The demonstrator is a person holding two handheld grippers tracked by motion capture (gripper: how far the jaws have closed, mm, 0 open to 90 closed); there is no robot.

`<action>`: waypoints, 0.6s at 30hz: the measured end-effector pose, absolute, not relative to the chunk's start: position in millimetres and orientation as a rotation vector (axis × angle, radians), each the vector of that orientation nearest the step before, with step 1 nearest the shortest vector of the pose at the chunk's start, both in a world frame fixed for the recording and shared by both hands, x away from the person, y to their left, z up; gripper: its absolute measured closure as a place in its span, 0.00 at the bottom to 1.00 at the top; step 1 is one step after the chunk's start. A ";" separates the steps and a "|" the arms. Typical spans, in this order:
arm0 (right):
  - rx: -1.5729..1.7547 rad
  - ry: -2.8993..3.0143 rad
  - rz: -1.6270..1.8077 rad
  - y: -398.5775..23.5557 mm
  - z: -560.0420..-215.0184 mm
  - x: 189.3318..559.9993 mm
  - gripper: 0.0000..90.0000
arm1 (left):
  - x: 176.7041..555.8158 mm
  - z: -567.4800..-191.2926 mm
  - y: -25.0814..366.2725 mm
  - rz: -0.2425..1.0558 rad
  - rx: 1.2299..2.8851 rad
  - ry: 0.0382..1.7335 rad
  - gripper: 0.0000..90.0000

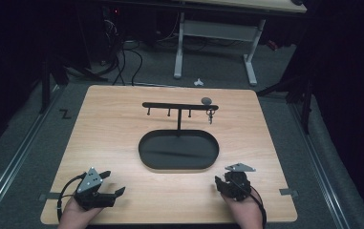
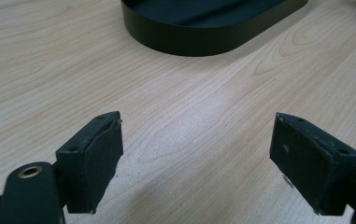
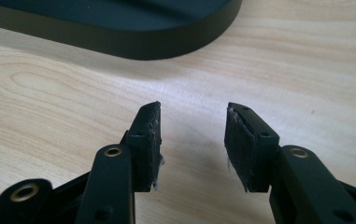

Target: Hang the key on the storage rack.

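A black oval tray (image 1: 146,155) lies mid-table, and a thin post rises from it to a crossbar with several hooks (image 1: 170,106). A small key ring (image 1: 210,116) hangs from the rightmost hook, with a grey round piece (image 1: 206,100) just above it. Near the front left corner, my left gripper (image 1: 112,183) rests open, its jaws wide apart over bare wood (image 2: 198,119). My right gripper (image 1: 221,179) sits at the front right, open with a narrower gap and nothing between the pads (image 3: 193,106). The tray's rim shows ahead of both grippers (image 2: 213,42) (image 3: 119,44).
The wooden table (image 1: 103,119) stands on grey carpet. A white desk frame (image 1: 215,31) and cables (image 1: 127,62) are on the floor beyond its far edge. Tape marks (image 1: 288,192) sit by the front corners. A person's hands hold both grippers at the near edge.
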State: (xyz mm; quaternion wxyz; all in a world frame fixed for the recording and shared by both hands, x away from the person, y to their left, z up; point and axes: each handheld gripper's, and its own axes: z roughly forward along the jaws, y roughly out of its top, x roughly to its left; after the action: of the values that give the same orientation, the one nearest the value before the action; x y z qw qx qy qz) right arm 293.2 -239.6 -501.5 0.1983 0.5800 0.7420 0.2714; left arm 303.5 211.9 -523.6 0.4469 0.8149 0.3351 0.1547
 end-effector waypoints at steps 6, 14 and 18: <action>1.511 2.028 0.850 -244.4 -514.8 277.9 0.58 | 302.4 -523.0 208.5 0.393 2.002 0.842 0.20; 1.524 1.989 0.880 -249.9 -523.9 282.4 0.54 | 300.3 -523.9 206.9 0.417 2.027 0.837 0.20; 1.511 1.978 0.888 -247.8 -520.8 281.2 0.54 | 300.8 -523.7 218.4 0.402 1.984 0.872 0.20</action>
State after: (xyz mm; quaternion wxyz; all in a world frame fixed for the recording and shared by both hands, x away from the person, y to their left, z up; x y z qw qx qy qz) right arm 281.2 -247.8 -520.8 0.2468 0.5541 0.7253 0.3255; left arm 300.8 218.4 -523.7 0.4518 0.8031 0.3530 0.1625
